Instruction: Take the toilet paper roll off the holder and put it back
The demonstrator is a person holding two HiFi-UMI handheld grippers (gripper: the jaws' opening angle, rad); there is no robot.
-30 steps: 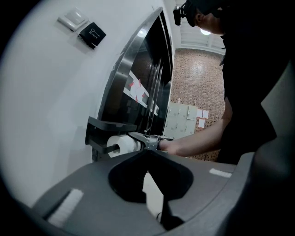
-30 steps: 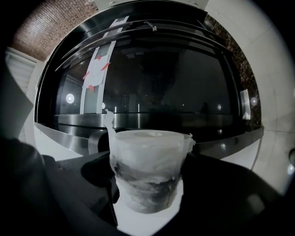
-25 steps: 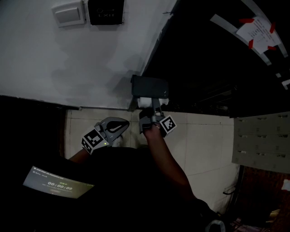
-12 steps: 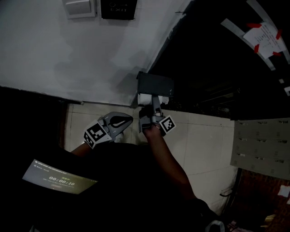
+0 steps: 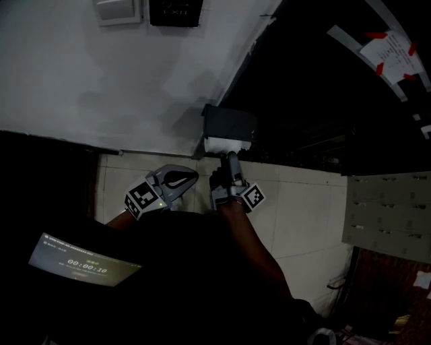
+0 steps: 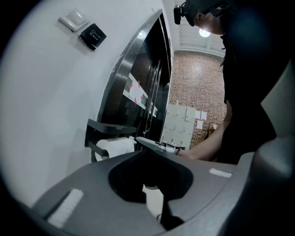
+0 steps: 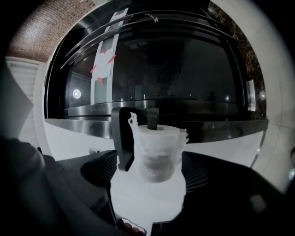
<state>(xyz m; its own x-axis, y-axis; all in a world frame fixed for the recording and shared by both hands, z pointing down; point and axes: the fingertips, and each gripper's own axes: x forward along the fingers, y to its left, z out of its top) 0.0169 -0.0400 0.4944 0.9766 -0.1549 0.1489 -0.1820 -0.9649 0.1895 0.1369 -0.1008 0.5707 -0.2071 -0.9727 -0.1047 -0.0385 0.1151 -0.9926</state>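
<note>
A white toilet paper roll (image 5: 227, 144) sits on a dark wall holder (image 5: 229, 122) by the corner of the white wall. In the right gripper view the roll (image 7: 159, 154) hangs on the holder's bar (image 7: 123, 138). My right gripper (image 5: 227, 163) points at it. Its jaws stand wide at either side of the roll's near end, and the pads do not press it (image 7: 152, 167). My left gripper (image 5: 183, 180) hangs lower left of the holder, jaws together and empty. From its view the roll (image 6: 117, 146) shows with the right gripper (image 6: 156, 145) beside it.
A white switch plate (image 5: 118, 10) and a black plate (image 5: 176, 10) are high on the wall. A dark glossy panel with a taped paper (image 5: 394, 47) runs right of the holder. Grey lockers (image 5: 387, 212) stand at right, over pale floor tiles (image 5: 303, 202). A lit timer screen (image 5: 84, 261) is lower left.
My right gripper has reached forward, so its fingers now flank the roll. The left gripper has hardly moved.
</note>
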